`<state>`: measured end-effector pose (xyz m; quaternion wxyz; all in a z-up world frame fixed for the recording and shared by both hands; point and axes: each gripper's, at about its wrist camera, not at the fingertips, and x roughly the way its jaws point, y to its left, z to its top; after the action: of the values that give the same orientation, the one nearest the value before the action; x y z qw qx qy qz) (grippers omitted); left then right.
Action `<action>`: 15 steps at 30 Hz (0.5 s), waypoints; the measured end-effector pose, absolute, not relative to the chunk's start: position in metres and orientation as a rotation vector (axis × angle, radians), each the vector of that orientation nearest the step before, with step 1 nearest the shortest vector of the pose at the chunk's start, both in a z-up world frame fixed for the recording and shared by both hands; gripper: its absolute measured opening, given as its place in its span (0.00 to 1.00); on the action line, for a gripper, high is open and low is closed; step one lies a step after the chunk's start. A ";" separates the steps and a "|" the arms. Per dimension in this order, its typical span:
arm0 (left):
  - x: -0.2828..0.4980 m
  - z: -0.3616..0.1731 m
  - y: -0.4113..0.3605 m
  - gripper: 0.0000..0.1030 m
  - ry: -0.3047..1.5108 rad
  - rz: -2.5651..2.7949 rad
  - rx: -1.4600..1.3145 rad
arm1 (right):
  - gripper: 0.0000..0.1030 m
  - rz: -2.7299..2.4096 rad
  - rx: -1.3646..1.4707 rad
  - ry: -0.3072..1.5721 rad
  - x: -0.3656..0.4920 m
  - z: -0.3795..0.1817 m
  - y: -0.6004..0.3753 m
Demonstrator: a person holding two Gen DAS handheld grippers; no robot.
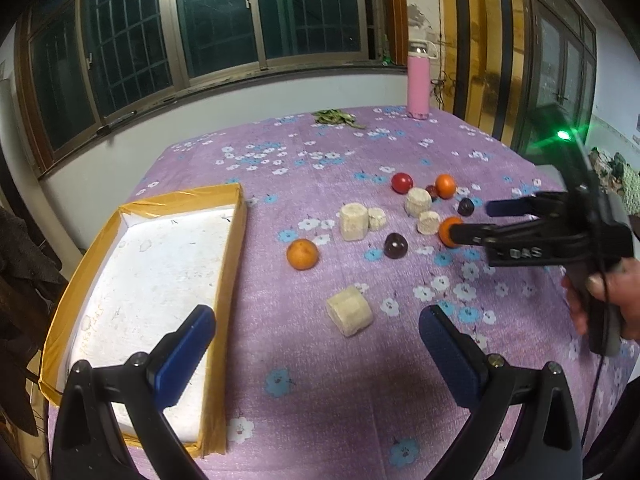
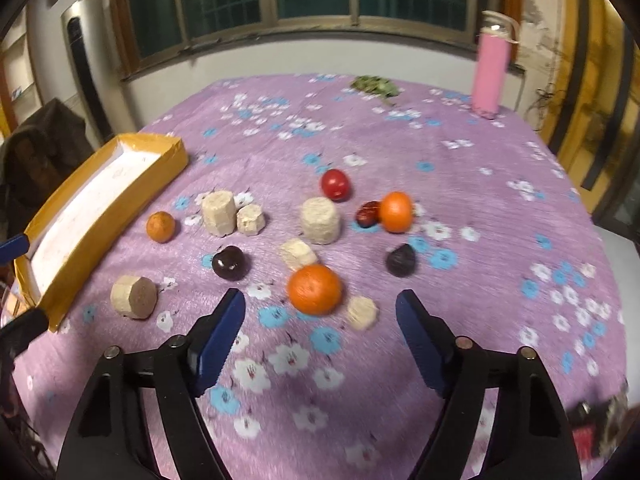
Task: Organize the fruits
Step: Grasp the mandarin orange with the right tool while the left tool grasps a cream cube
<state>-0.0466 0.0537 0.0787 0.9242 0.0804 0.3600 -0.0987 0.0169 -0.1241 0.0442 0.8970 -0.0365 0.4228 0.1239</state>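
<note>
Now we hold our right gripper over the nearest orange, jaws apart and gripping nothing. Our left gripper gapes wide beside the yellow-rimmed tray; more fruit lies scattered across the purple floral cloth.

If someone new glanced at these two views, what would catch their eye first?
Probably the purple flowered tablecloth strewn with oranges, dark fruits and pale cylindrical chunks. Next, the empty yellow-edged box at the cloth's left edge. Then the right gripper, open, right behind the nearest orange.
</note>
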 end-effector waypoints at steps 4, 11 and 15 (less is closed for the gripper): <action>-0.043 0.074 0.051 1.00 0.766 -0.213 0.164 | 0.54 0.306 -0.102 0.924 0.030 0.032 -0.116; -0.030 0.070 0.049 1.00 0.803 -0.236 0.111 | 0.40 0.297 -0.197 0.960 0.040 0.024 -0.113; -0.022 0.070 0.042 0.99 0.820 -0.273 0.091 | 0.33 0.303 -0.193 0.971 0.042 0.024 -0.120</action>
<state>-0.0220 0.0422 0.0695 0.9071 0.0440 0.3972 -0.1324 0.0416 -0.1202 0.0242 0.8691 -0.0921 0.4639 0.1450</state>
